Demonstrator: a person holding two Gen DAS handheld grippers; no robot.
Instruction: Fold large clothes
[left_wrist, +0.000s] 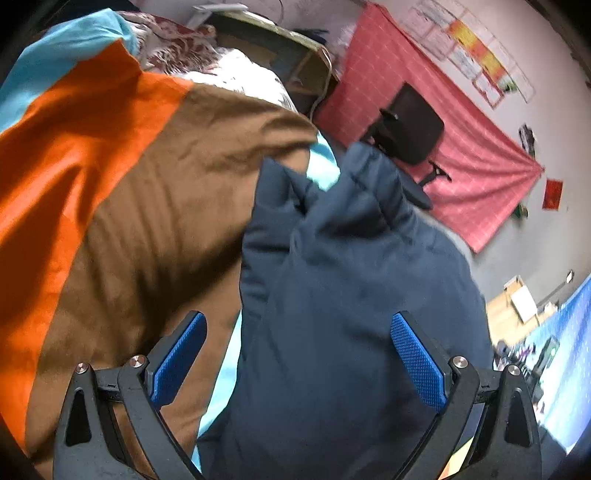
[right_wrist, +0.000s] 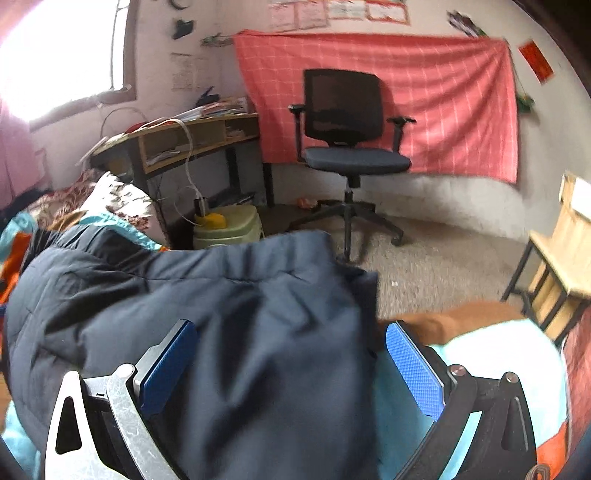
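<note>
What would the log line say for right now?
task: fold large clothes | left gripper: open, navy jacket between fingers | right gripper: open over jacket | jacket bunched on bedspread

**No legible text in either view**

The paper sheets (right_wrist: 334, 11) pinned on the wall above the pink cloth (right_wrist: 388, 99), far ahead of the tongs, carry print too blurred to read. The red slip (right_wrist: 536, 61) beside them shows no readable characters.

Premises: a lived-in bedroom. Ahead of the jaws, an office chair (right_wrist: 351, 136), cluttered desk (right_wrist: 177, 144) and wall-hung pink cloth (right_wrist: 443, 92); bedding (left_wrist: 147, 203) beneath them.
</note>
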